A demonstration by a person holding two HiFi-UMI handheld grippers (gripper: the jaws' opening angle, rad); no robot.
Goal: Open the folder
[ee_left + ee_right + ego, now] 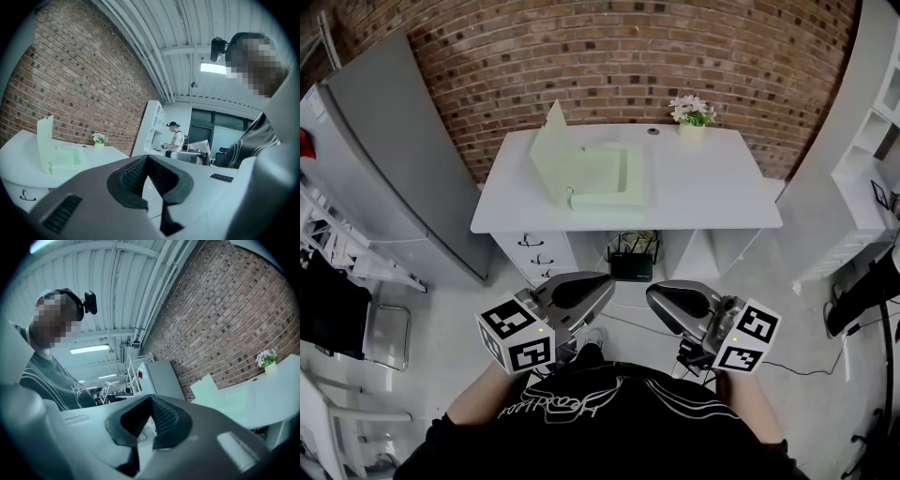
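Note:
The pale green folder (598, 176) lies open on the white desk (722, 202), its cover (549, 150) standing up at the left. Both grippers hang close to my body, well short of the desk. My left gripper (586, 289) is shut with nothing between its jaws, and my right gripper (678, 303) is shut and empty too. In the left gripper view the shut left gripper (149, 169) fills the foreground, with the folder (56, 152) far off at the left. In the right gripper view the folder (212, 386) shows beyond the shut right gripper (151, 417).
A small flower pot (692, 117) stands at the desk's back right. Drawers (539, 255) and a black box (630, 268) sit under the desk. A grey cabinet (394, 169) stands left, white shelves (874, 178) right. Another person (176, 137) stands far off.

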